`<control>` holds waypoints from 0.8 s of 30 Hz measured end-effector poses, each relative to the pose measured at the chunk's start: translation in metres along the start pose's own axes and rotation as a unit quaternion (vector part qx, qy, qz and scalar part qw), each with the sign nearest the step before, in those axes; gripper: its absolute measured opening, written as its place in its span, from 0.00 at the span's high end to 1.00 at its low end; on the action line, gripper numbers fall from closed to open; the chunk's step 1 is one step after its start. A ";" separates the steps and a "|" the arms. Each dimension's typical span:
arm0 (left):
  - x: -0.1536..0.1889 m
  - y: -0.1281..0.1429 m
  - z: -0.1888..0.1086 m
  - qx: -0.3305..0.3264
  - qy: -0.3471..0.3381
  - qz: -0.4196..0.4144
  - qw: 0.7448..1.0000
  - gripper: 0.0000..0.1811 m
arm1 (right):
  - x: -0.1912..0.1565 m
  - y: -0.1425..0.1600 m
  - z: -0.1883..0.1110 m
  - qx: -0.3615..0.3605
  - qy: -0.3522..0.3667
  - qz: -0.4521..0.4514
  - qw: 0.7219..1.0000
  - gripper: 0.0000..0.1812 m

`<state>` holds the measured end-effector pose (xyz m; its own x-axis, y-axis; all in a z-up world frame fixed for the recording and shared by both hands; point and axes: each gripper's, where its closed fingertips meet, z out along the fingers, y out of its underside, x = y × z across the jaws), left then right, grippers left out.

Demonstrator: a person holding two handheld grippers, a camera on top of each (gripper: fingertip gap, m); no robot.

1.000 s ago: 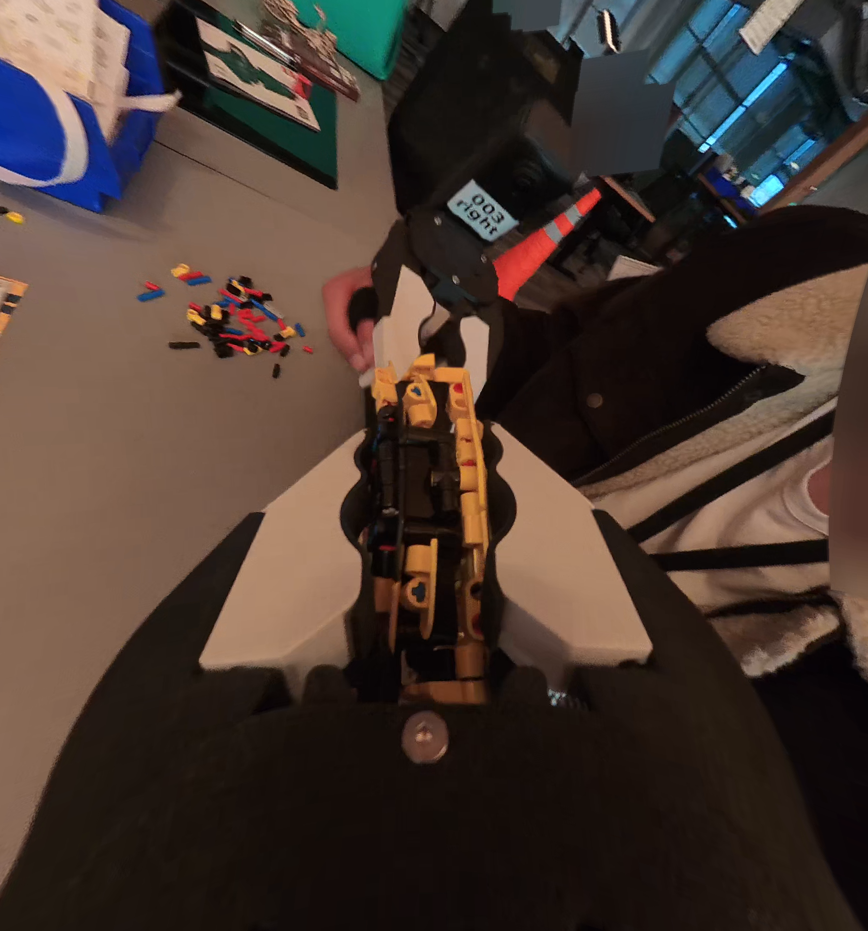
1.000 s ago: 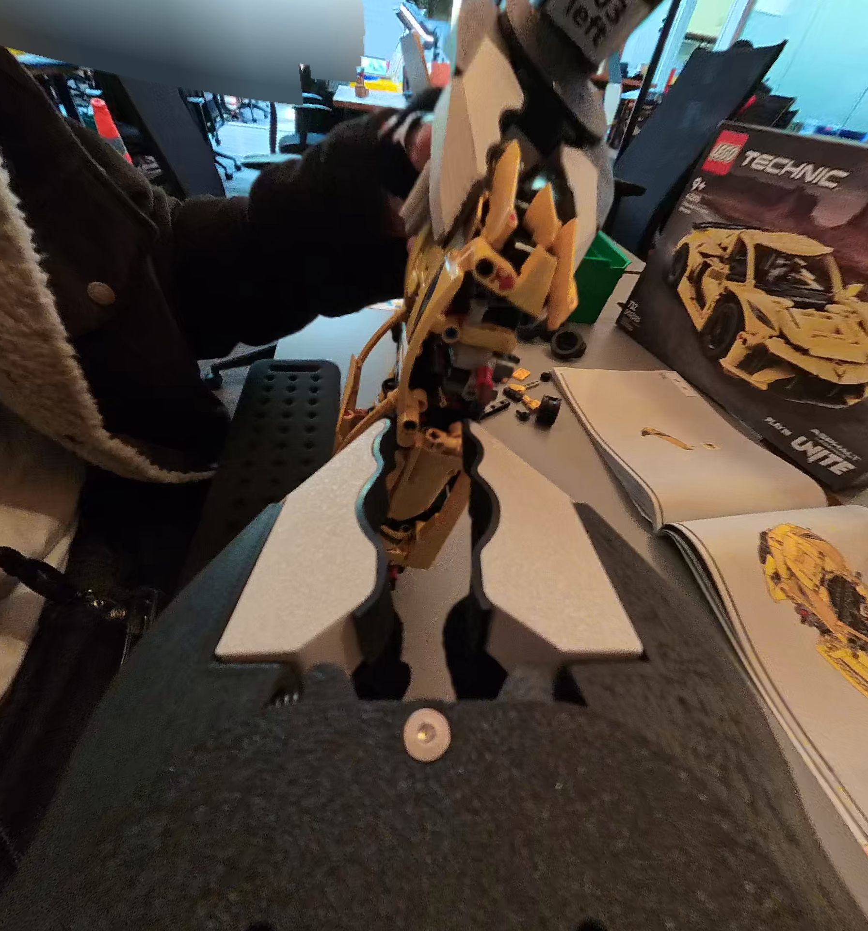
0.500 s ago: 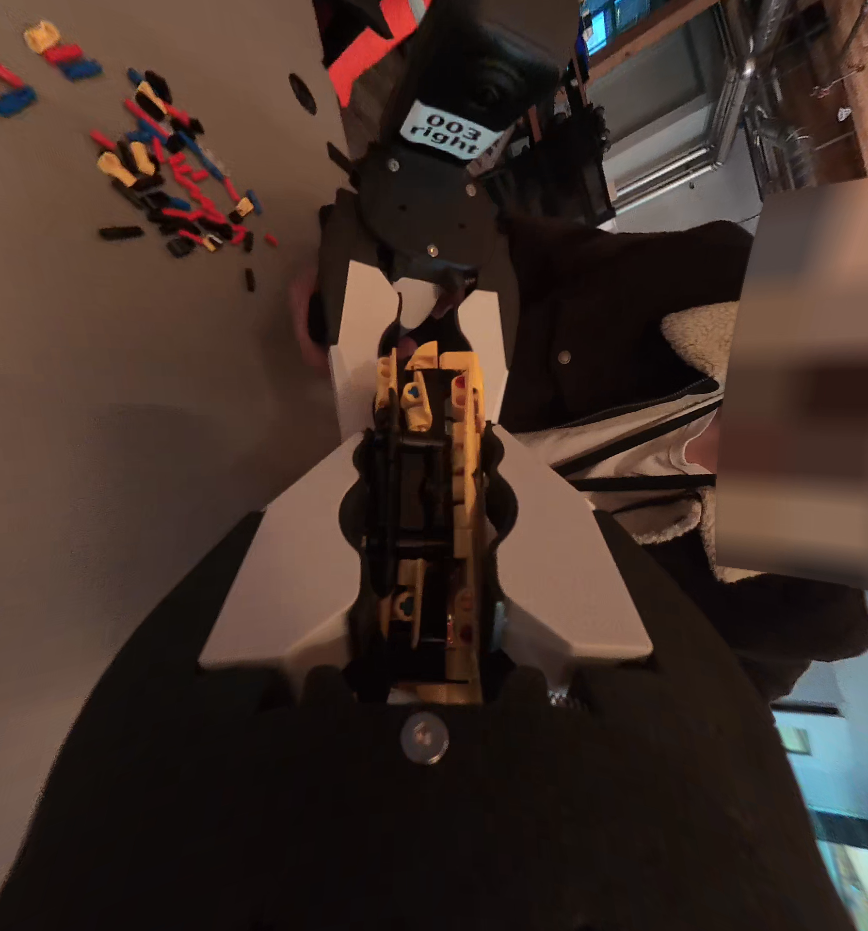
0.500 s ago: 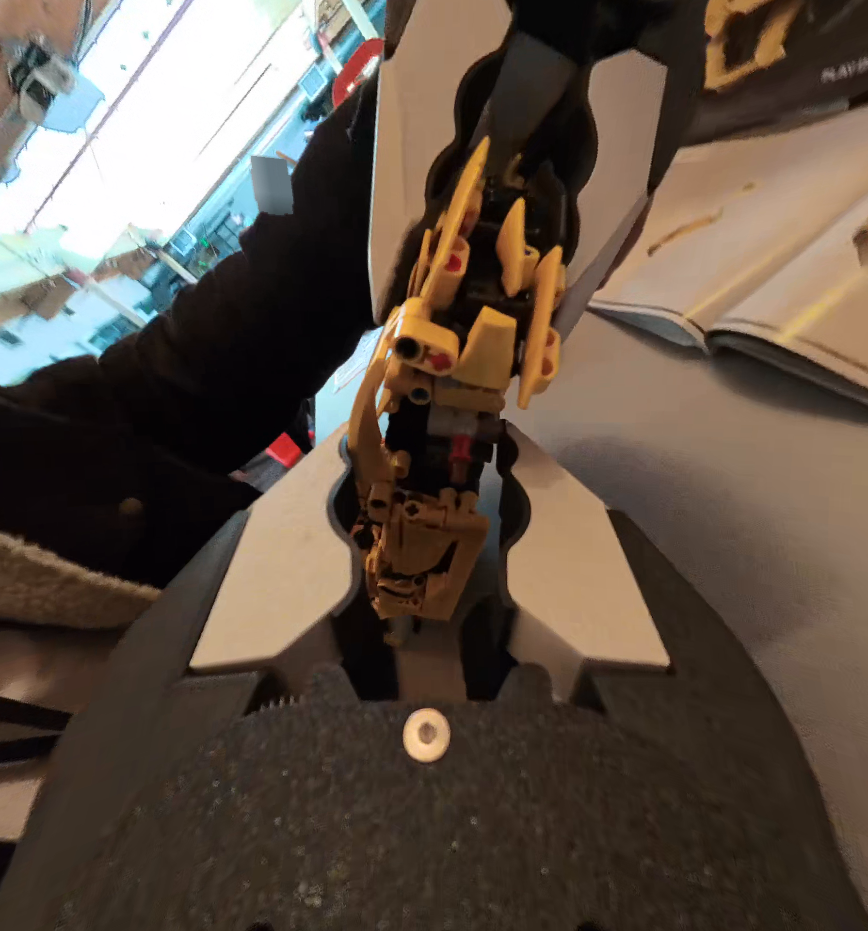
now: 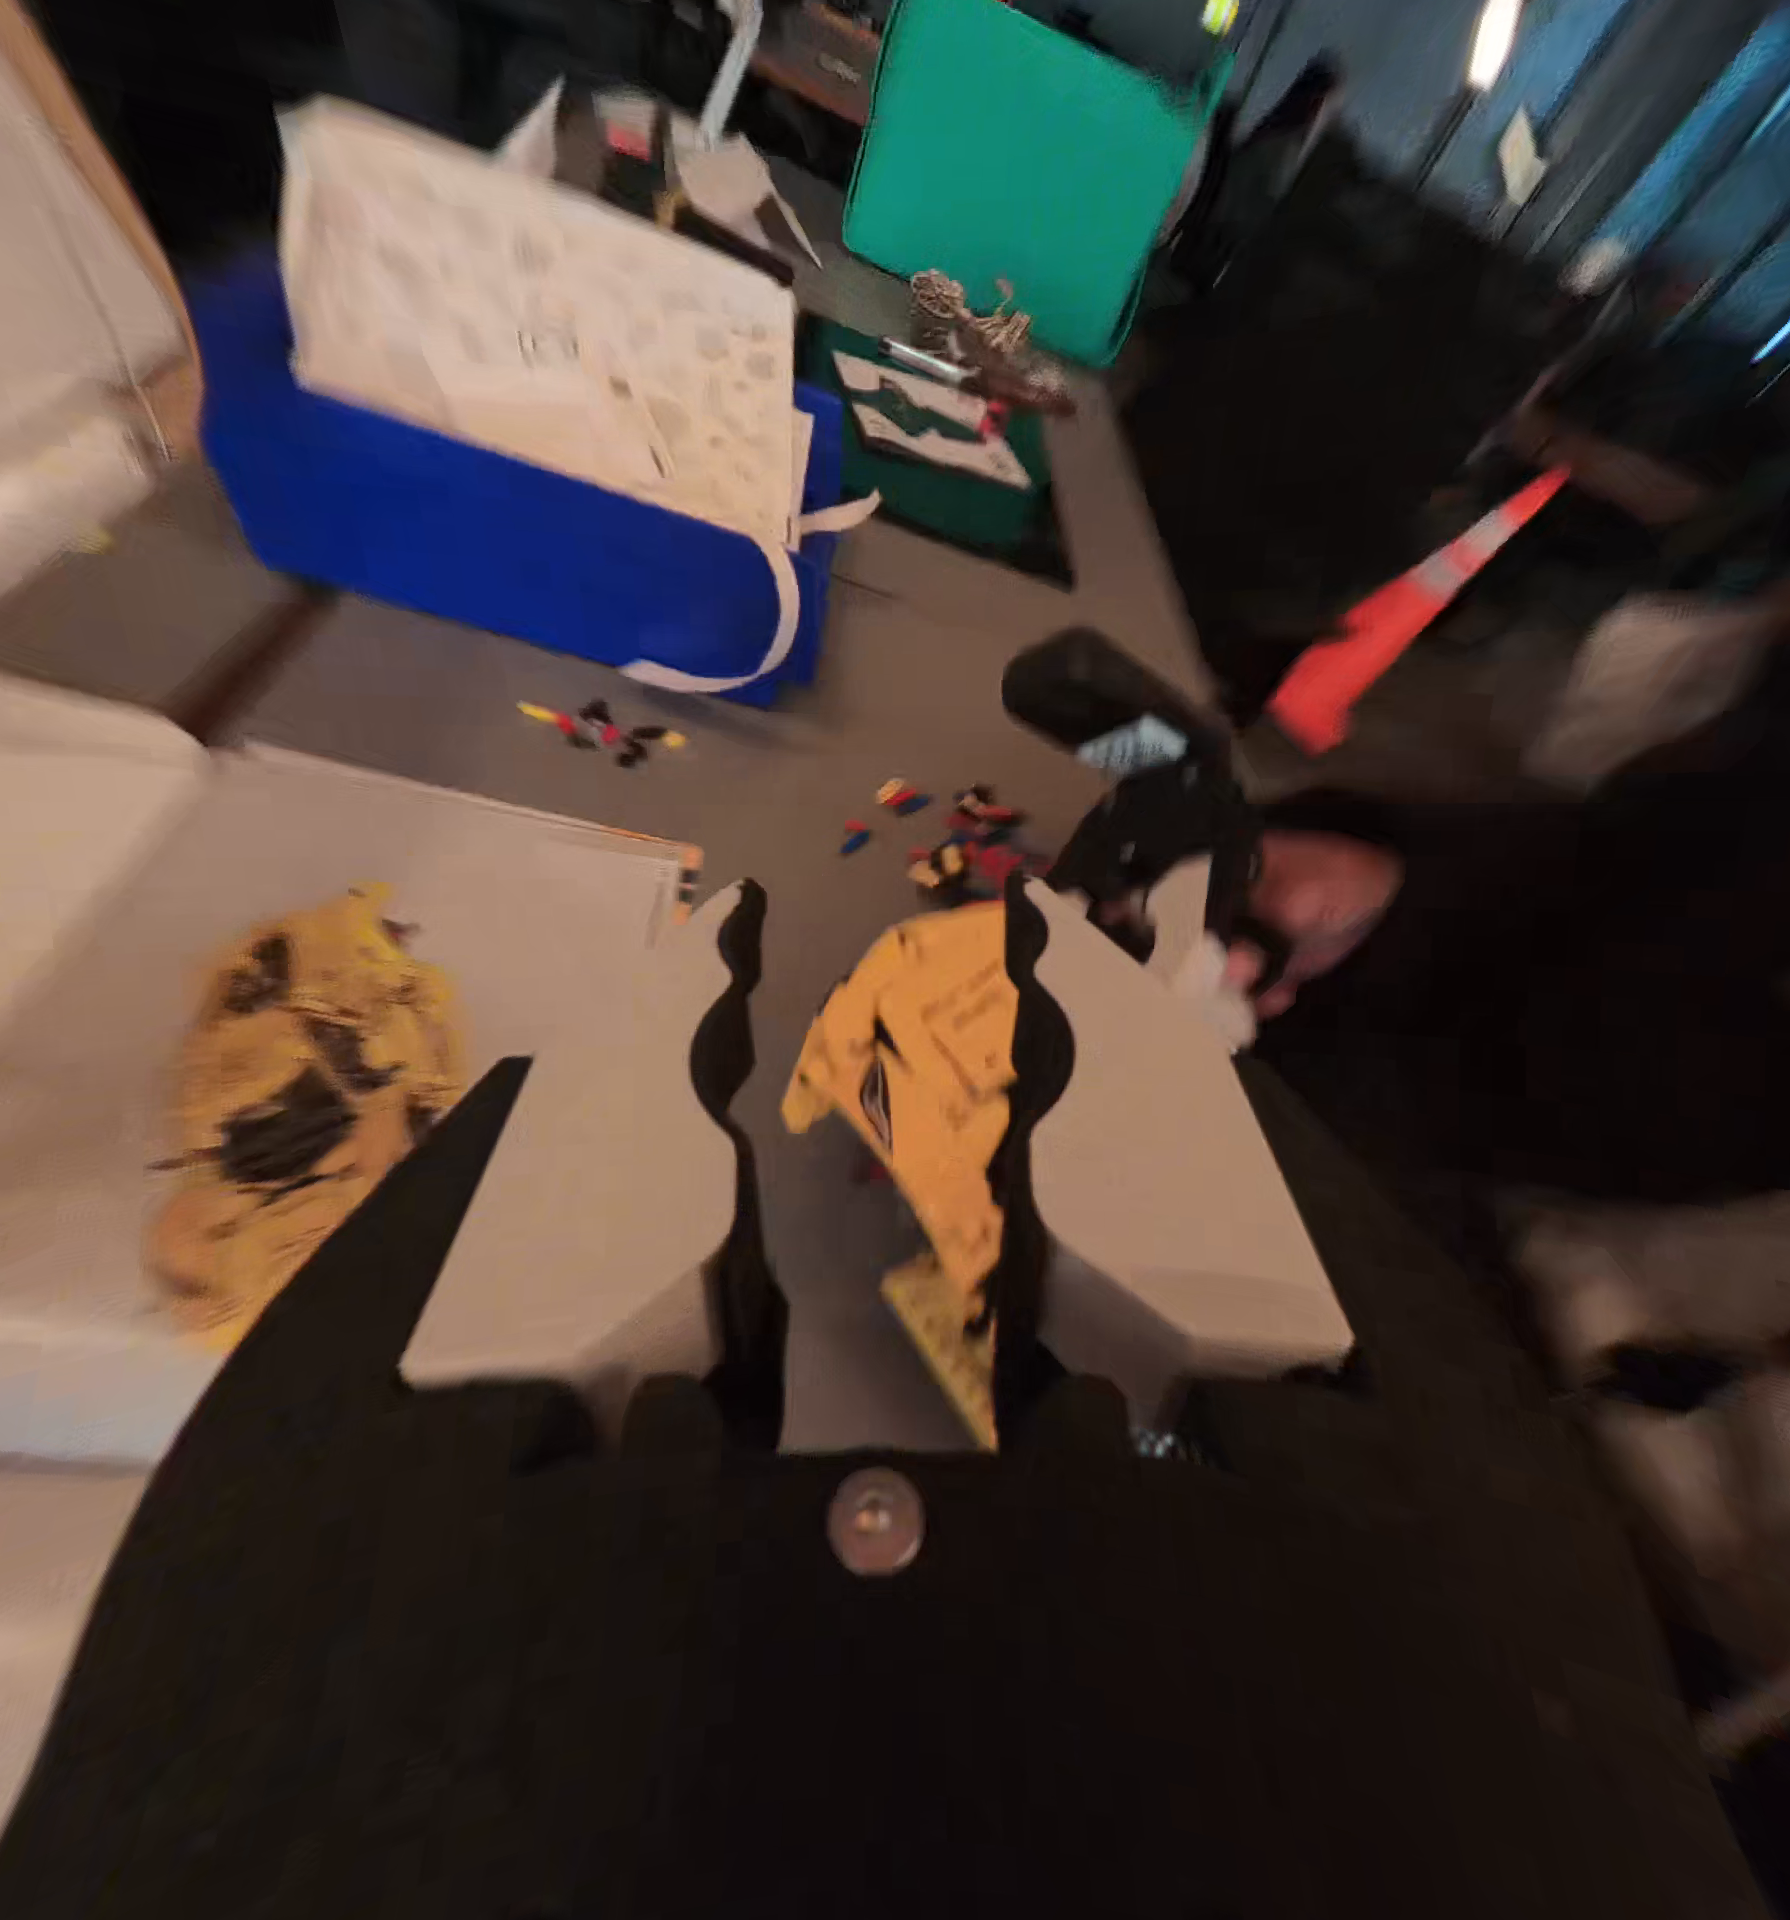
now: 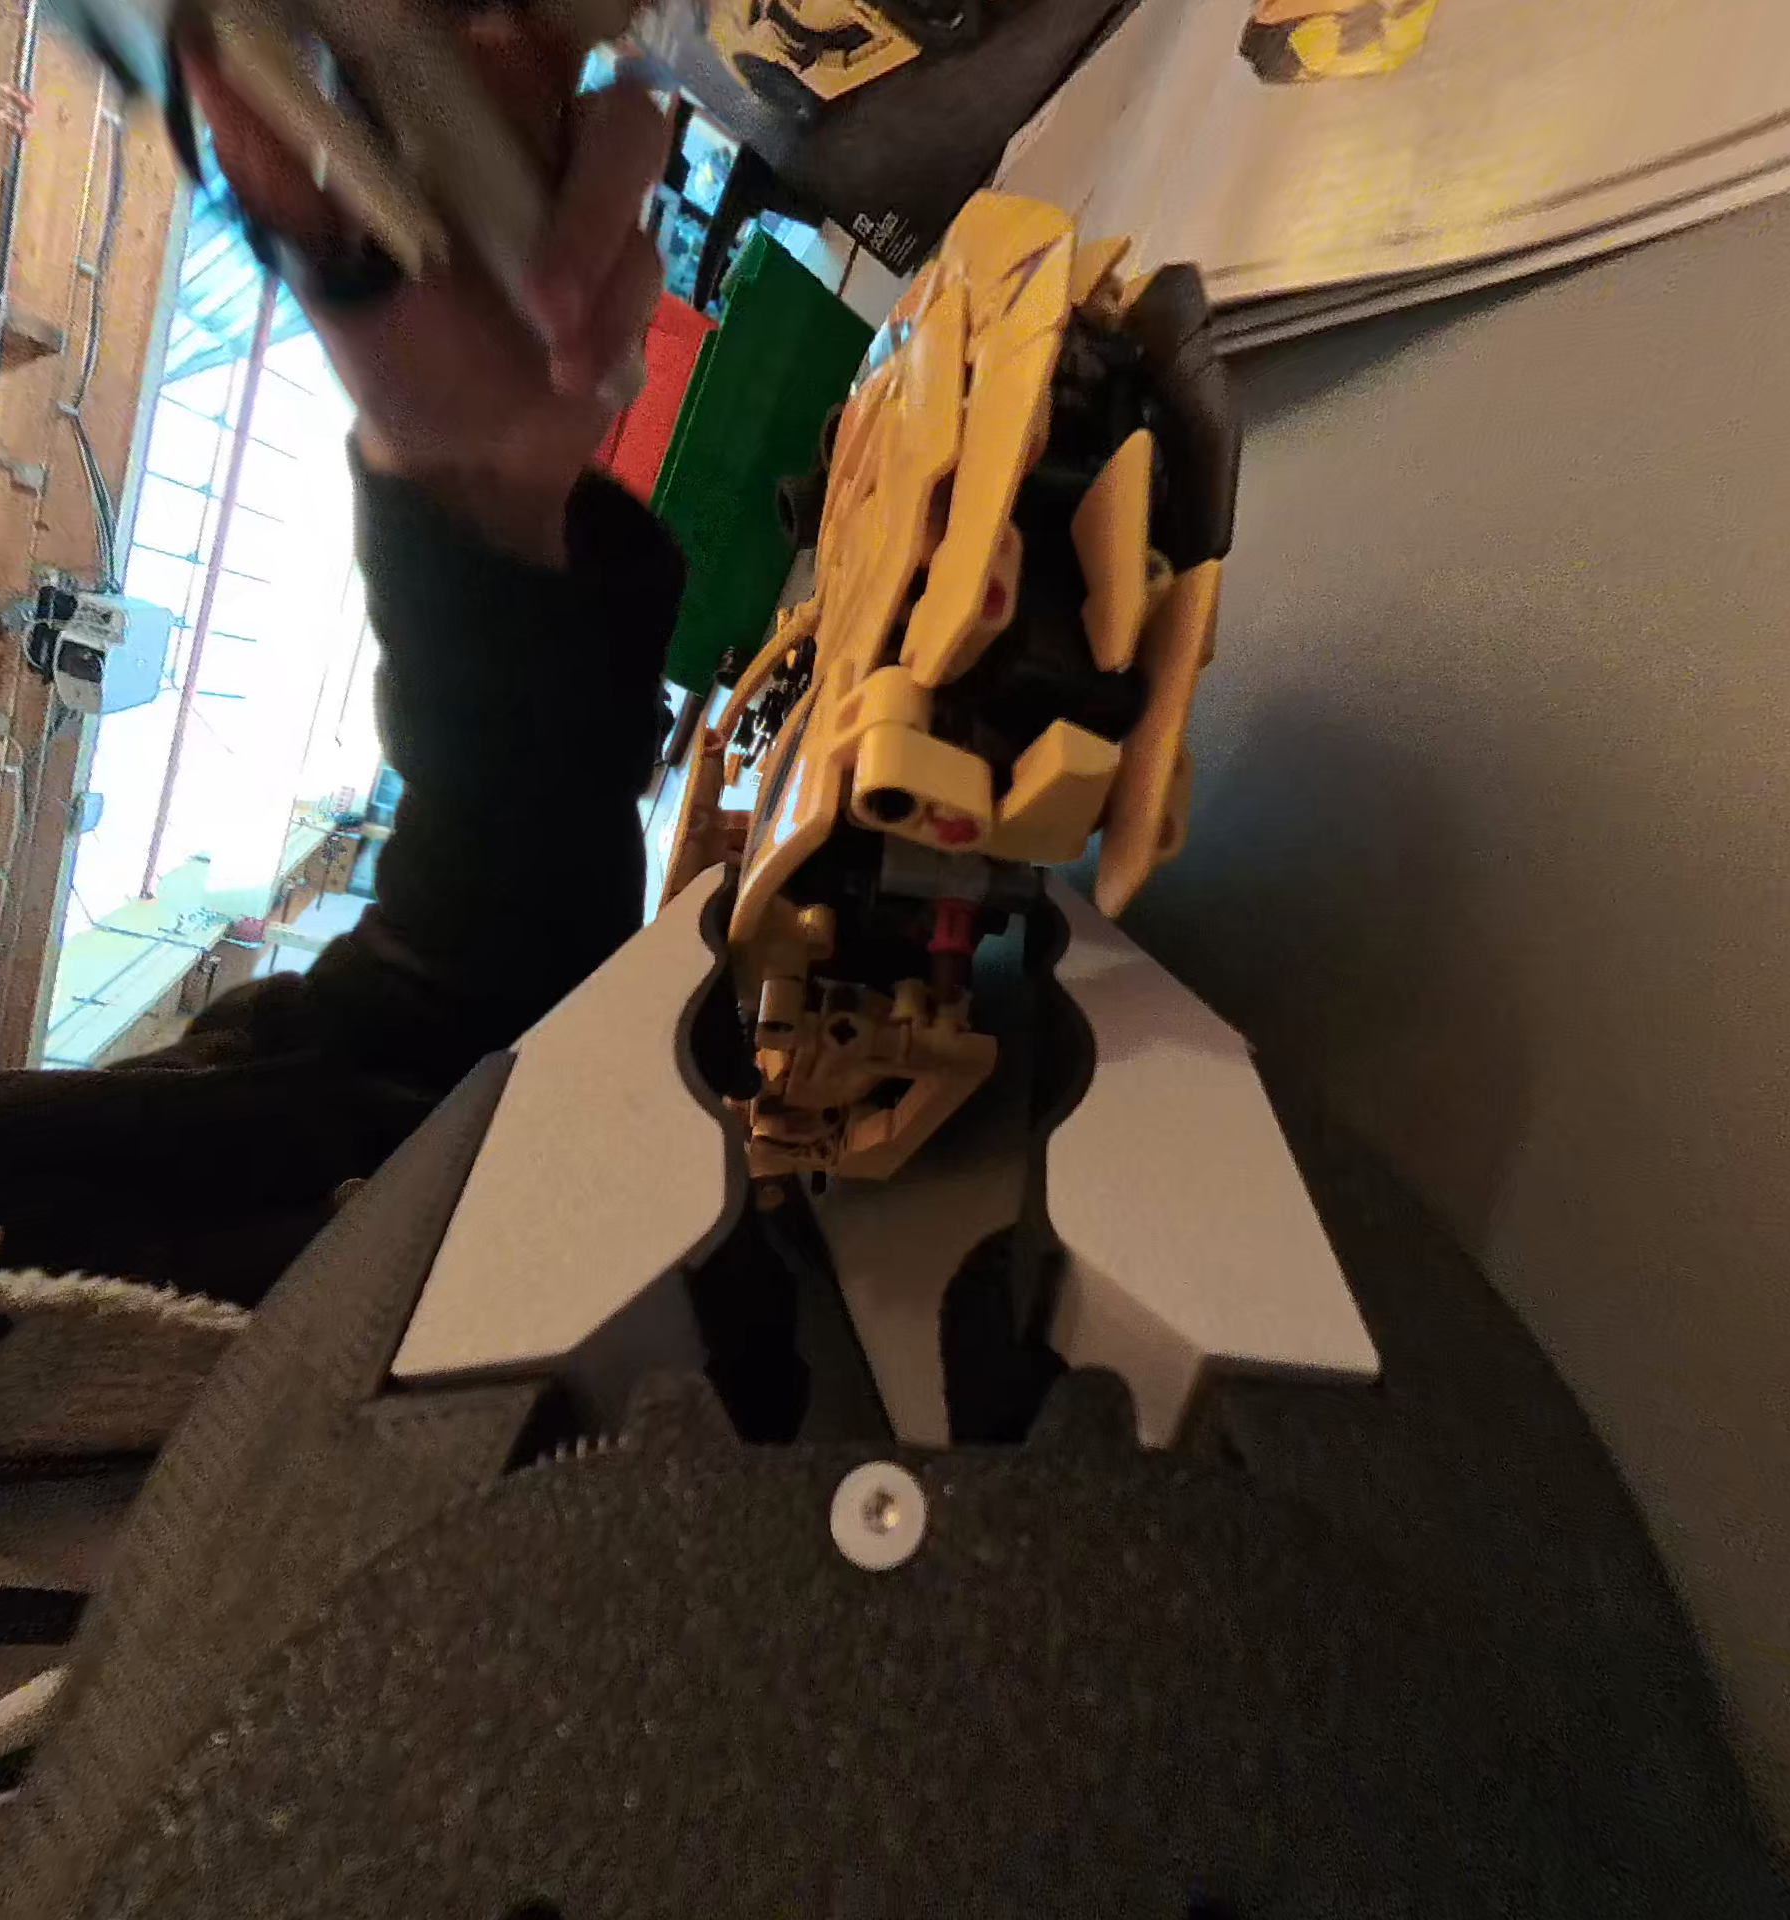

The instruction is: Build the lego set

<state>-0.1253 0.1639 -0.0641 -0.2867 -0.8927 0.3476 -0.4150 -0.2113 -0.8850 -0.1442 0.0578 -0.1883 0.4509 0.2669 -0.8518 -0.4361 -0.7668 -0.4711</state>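
Left view dim, motion-blurred; right view sharper, window (image 6: 236,582) glare, fisheye edges.

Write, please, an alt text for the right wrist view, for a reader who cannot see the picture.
The right gripper is shut on one end of a yellow lego car, holding it up above the grey table. A blurred hand in a black sleeve is at the upper left, apart from the car; an open instruction booklet lies behind.
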 end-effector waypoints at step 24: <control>0.100 0.241 -0.026 -0.244 -0.334 -0.019 0.910 0.31 | 0.010 0.012 0.001 0.056 0.038 0.093 0.993 0.72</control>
<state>-0.2760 0.0342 -0.2348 0.2568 -0.9658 -0.0362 -0.7950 -0.1898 -0.5762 -0.1460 0.0520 -0.2030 0.4090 0.0785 -0.9092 -0.5996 -0.7279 -0.3326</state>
